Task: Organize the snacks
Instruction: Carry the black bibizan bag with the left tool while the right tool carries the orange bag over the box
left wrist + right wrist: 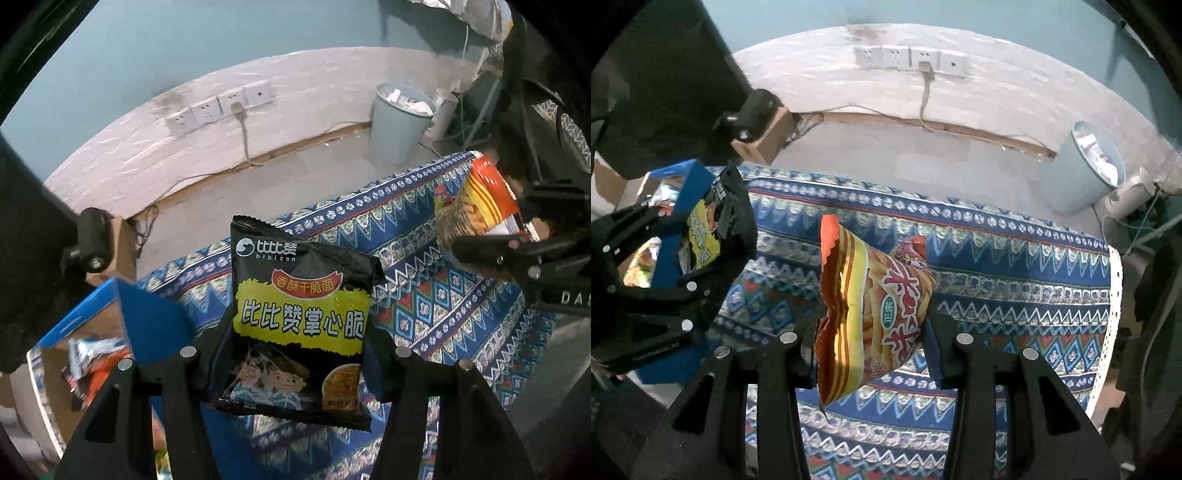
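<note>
My left gripper point(295, 354) is shut on a black and yellow noodle snack packet point(299, 317), held up above the patterned cloth. In the right wrist view the same packet point(705, 236) shows at the left, clamped in the left gripper point(701, 254). My right gripper point(870, 332) is shut on an orange and yellow striped snack bag point(871, 314), also lifted off the cloth. That bag point(476, 199) appears at the right of the left wrist view, with the right gripper point(491, 236) around it.
A blue-edged cardboard box point(96, 317) holding several snack packets sits at the left edge of the table with the patterned cloth point(997, 266). Beyond it are bare floor, a wall with sockets point(912, 59), and a pale blue waste bin point(399, 122).
</note>
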The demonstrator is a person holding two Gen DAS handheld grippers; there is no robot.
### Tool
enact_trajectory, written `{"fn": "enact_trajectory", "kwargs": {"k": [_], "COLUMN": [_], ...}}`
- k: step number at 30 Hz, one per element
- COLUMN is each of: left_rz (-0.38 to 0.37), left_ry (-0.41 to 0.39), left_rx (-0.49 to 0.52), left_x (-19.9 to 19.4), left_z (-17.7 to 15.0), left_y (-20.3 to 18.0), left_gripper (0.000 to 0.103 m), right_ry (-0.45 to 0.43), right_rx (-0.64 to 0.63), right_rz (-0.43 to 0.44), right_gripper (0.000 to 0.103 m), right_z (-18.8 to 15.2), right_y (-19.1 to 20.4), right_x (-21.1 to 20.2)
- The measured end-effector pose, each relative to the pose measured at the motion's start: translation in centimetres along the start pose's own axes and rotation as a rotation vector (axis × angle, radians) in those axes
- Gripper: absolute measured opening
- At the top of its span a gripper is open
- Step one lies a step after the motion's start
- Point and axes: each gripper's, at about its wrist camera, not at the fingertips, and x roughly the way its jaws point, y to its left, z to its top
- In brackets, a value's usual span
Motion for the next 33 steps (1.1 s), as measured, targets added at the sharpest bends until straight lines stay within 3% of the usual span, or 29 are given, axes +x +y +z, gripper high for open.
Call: {"fn": "enact_trajectory", "kwargs": {"k": [8, 26, 33], "left_rz": [0.053, 0.199, 0.203], "left_ry": [-0.045, -0.104, -0.124], "left_rx": [-0.028, -0.175, -0.242], "left_x": [-4.5, -10.3, -11.6], "left_z": [-3.1, -9.8, -11.5], "left_y": [0.4, 7.1, 9.6], "left_gripper": [0.060, 0.060, 0.060], "right_ry": [-0.042, -0.079, -0.080], "right_rx": [-0.054, -0.219, -0.276], "right_rz": [0.041, 0.125, 0.163], "right_gripper": [0.041, 0.041, 0.041], "right_z": [0.5, 2.1, 2.8], "right_y": [3.9, 14.9, 18.8], "right_x": [-1.9, -3.8, -3.6]}}
